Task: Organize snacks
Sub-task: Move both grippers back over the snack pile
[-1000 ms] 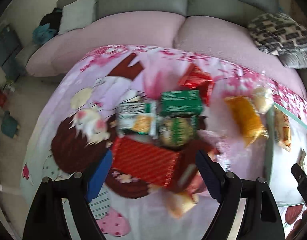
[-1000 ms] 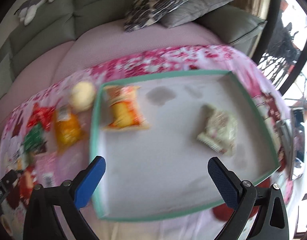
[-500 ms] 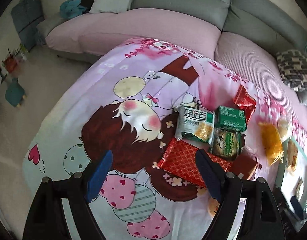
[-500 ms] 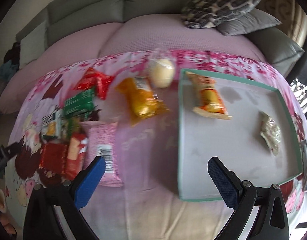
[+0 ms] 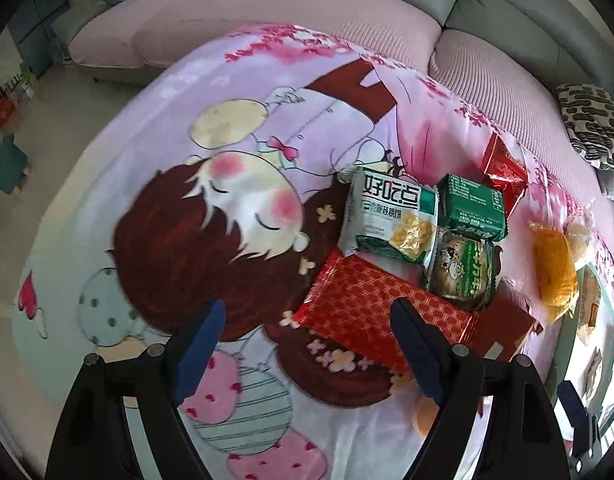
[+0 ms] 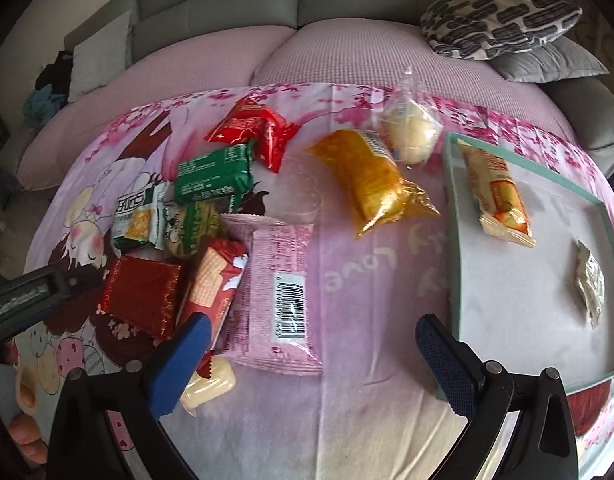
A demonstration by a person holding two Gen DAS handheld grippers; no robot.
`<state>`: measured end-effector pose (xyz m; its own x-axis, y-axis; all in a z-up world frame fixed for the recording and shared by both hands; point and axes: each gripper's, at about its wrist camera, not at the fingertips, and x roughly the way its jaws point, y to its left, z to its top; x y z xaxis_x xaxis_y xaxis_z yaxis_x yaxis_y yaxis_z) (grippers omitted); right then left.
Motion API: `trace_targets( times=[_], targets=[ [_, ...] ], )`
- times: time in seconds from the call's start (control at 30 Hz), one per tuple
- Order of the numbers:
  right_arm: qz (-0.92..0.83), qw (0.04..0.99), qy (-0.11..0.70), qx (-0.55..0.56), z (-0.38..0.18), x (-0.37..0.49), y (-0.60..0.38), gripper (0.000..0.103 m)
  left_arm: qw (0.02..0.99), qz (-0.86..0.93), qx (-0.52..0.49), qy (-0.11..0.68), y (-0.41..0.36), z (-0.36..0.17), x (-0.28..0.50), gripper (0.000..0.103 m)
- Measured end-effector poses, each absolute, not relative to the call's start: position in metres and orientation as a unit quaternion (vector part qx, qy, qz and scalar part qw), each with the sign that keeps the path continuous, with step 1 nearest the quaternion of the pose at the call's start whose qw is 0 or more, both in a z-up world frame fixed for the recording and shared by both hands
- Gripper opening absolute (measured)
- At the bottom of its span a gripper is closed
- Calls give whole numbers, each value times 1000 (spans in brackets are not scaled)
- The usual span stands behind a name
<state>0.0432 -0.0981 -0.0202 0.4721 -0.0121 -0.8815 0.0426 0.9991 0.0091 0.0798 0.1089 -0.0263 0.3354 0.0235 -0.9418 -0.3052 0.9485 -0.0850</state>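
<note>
While the left claw [image 5: 307,344] hangs open above the red packet [image 5: 371,312], the right claw [image 6: 311,360] gapes empty over the pink packet [image 6: 275,288] beside the tray [image 6: 453,240].

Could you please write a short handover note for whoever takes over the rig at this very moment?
Left tongs: open, empty, over the snack pile's left edge.
Right tongs: open, empty, above the pink packet.
Tray: holds two packets, an orange-and-cream one and a small pale one.
Left: the pink packet, yellow bag, round bun and the red and green packets on the blanket remain to be sorted.
</note>
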Motion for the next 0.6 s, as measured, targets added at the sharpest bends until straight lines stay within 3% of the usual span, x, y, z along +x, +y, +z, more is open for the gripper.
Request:
trace_targets(
  times=[0.47,0.6],
  targets=[
    [4,862,507,1,-30,56,-88,103,791,113,-83,595,76,-58,114,85],
    [9,862,507,-4,-30,55,-85,103,788,111,-42,604,66,-65,113,91]
  ],
)
